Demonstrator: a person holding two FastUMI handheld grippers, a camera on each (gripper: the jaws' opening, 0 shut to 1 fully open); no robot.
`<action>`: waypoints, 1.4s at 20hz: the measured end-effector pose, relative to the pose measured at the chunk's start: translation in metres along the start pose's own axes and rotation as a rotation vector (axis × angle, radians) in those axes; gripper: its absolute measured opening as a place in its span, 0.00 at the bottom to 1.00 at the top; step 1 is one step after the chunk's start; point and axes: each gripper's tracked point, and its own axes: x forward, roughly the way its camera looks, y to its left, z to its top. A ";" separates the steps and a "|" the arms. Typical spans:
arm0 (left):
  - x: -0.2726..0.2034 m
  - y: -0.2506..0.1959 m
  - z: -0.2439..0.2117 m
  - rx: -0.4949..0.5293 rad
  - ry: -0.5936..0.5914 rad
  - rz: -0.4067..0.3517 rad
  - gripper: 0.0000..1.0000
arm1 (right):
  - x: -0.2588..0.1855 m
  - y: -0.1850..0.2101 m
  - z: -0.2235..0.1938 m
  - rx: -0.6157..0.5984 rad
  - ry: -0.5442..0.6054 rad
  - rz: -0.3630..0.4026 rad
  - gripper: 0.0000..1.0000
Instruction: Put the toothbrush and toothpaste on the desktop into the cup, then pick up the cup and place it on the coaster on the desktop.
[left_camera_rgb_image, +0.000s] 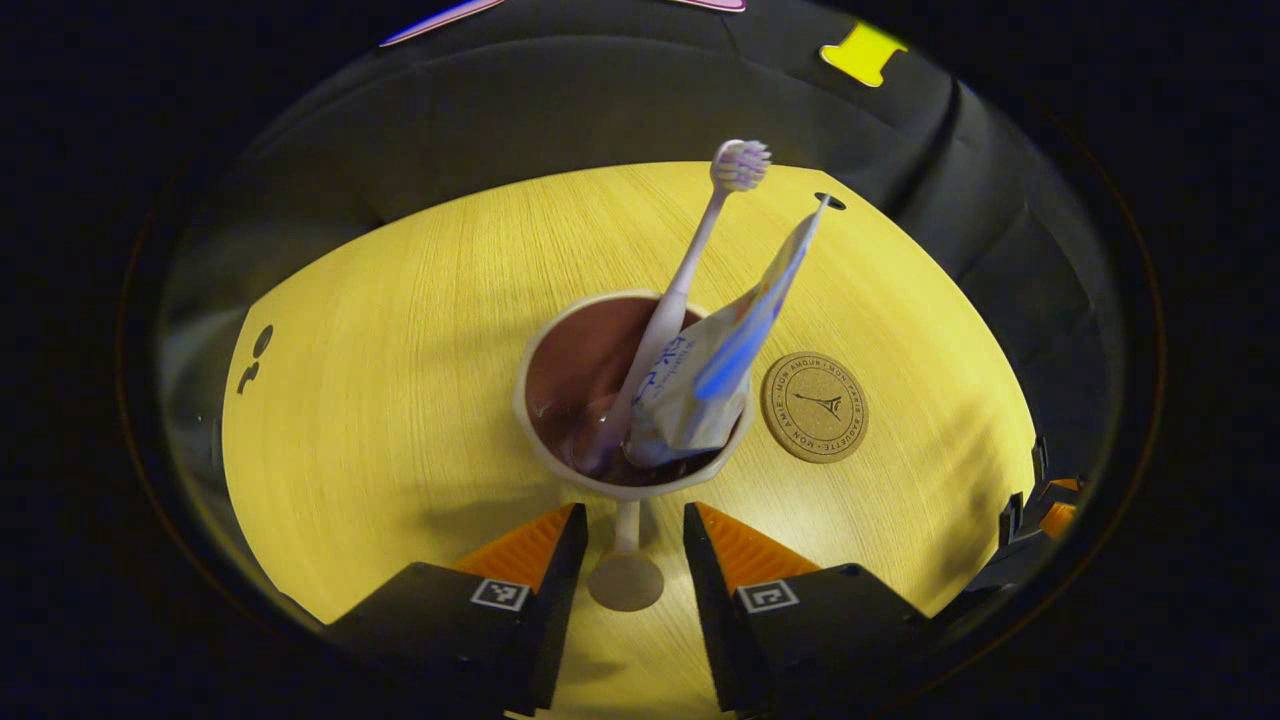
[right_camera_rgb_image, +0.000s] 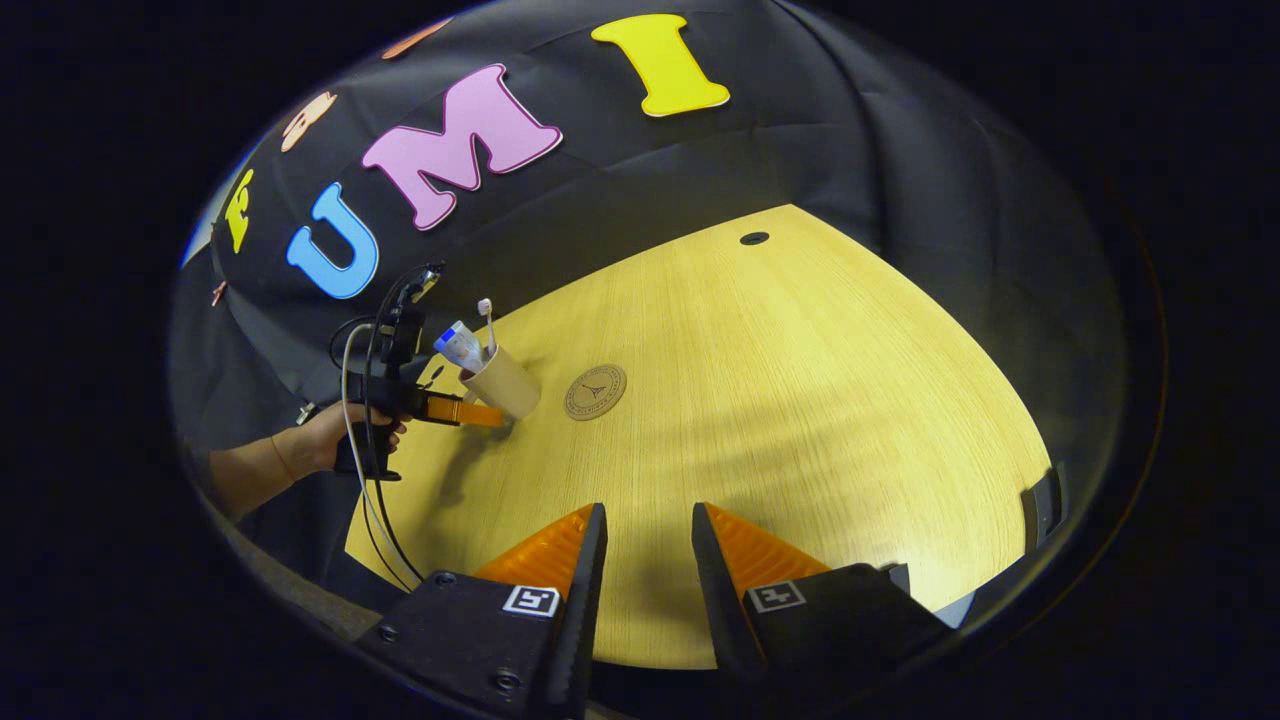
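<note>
Left gripper view: the left gripper (left_camera_rgb_image: 627, 545) sits low over the wooden desktop (left_camera_rgb_image: 380, 420), its fingers parted with the cup's handle (left_camera_rgb_image: 626, 570) in the gap between them; whether both fingers press on the handle, I cannot tell. Just ahead is the cup (left_camera_rgb_image: 570, 400), with the toothbrush (left_camera_rgb_image: 680, 290) leaning in it, bristles up, and the toothpaste (left_camera_rgb_image: 725, 360) tube beside it, angled to the right. Right of the cup, near but apart from it, lies the round coaster (left_camera_rgb_image: 814, 407), flat on the desktop.

Right gripper view: far left, a hand (right_camera_rgb_image: 335, 435) holds the left gripper (right_camera_rgb_image: 470, 412) at the cup (right_camera_rgb_image: 503, 385), which tilts, toothpaste (right_camera_rgb_image: 460, 345) and toothbrush (right_camera_rgb_image: 487, 322) poking out of it. The coaster (right_camera_rgb_image: 595, 391) lies just right of the cup. At the bottom, the right gripper (right_camera_rgb_image: 645, 560) hangs over bare desktop (right_camera_rgb_image: 800, 400), fingers partly apart, holding nothing.
</note>
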 end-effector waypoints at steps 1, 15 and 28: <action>0.000 0.003 -0.001 0.002 0.004 0.021 0.51 | 0.000 0.000 0.000 0.000 -0.001 -0.001 0.53; -0.016 -0.009 0.006 -0.040 -0.094 0.045 0.22 | -0.017 -0.012 -0.010 0.019 -0.006 -0.017 0.53; -0.014 -0.121 0.041 0.111 -0.159 -0.075 0.22 | -0.043 -0.034 -0.012 0.061 -0.050 -0.078 0.53</action>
